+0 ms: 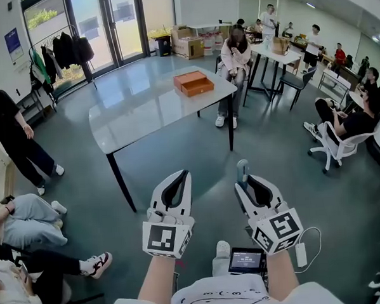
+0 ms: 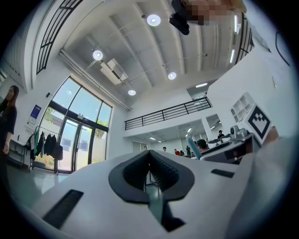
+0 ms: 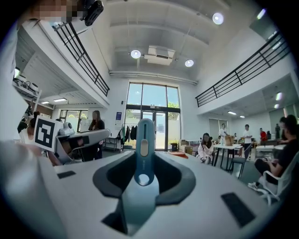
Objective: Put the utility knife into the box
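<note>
Right gripper [image 1: 248, 186] clamps utility knife [image 1: 242, 170], left gripper [image 1: 180, 178] closed empty, open floor [image 1: 196, 151] before the table [image 1: 137, 113] edge.

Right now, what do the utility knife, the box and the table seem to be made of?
Utility knife: likely moulded plastic, smooth teal shell with a sheen and a pale slider.
Box: orange, matte; cardboard or painted wood, too far to tell.
Table: glossy pale top that mirrors the windows, perhaps glass or laminate; dark legs, probably metal.

Smooth plastic utility knife [image 3: 144, 144], glossy table [image 1: 143, 112]
</note>
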`<state>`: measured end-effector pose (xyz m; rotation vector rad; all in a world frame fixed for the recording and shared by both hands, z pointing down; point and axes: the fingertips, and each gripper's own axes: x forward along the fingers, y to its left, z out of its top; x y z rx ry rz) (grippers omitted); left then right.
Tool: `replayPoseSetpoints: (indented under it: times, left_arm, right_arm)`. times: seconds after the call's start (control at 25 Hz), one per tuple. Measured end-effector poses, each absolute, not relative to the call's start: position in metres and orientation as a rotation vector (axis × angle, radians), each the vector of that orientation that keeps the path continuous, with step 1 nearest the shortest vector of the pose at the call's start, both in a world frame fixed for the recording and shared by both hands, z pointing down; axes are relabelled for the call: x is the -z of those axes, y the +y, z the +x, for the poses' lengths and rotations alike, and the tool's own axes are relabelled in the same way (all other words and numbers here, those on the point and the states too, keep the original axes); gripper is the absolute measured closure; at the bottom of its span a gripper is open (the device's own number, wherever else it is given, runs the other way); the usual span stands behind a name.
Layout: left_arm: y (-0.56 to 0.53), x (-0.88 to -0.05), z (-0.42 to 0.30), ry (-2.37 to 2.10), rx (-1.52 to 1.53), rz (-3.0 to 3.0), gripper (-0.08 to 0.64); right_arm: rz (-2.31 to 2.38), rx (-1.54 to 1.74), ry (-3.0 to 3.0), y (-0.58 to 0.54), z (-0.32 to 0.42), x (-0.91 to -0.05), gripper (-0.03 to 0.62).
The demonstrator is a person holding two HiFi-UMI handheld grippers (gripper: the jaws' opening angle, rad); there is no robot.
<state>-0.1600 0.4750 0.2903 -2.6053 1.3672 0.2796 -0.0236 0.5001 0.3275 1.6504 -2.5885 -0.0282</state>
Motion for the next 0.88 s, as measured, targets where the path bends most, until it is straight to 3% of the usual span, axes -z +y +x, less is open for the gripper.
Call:
replayPoseSetpoints:
  times: [0.88]
  left_arm:
    - [0.298, -0.301, -0.044, 1.473, -0.213, -2.578, 0.545]
  right_arm:
    - [1.439, -0.001, -2.711, 0.307, 0.069, -0.333, 0.462]
